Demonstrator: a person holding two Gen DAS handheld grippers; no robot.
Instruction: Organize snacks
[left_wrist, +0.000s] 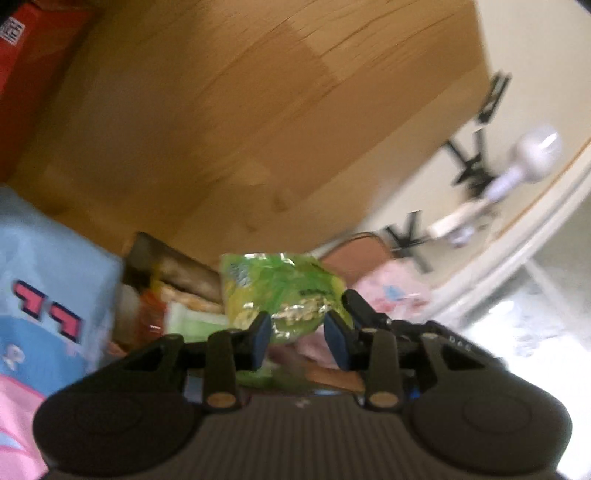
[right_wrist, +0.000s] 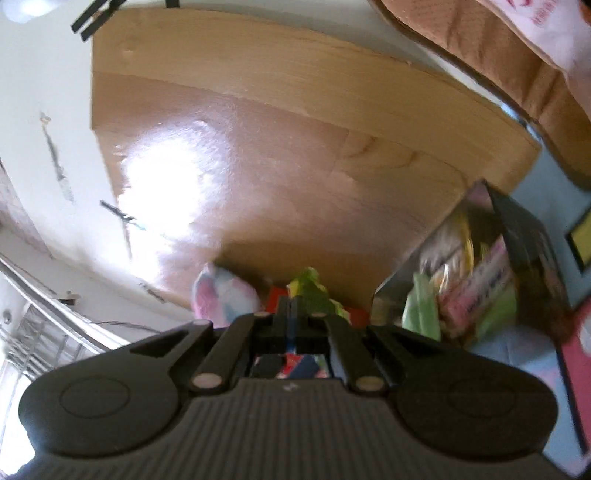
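In the left wrist view, my left gripper (left_wrist: 298, 334) is open, its blue pads on either side of a crumpled green snack packet (left_wrist: 280, 291) that sits just ahead of them. In the right wrist view, my right gripper (right_wrist: 291, 328) is shut on the edge of a green snack packet (right_wrist: 310, 286), held above the wooden table (right_wrist: 295, 166). A dark box (right_wrist: 517, 258) full of snack packets stands to its right; it also shows in the left wrist view (left_wrist: 173, 280), left of the green packet.
A pink, white and blue packet (right_wrist: 221, 291) lies left of my right gripper. A light blue box with pink print (left_wrist: 48, 295) stands at the left. A red box (left_wrist: 33, 62) is at the top left. A brown chair (left_wrist: 354, 254) stands beyond the table.
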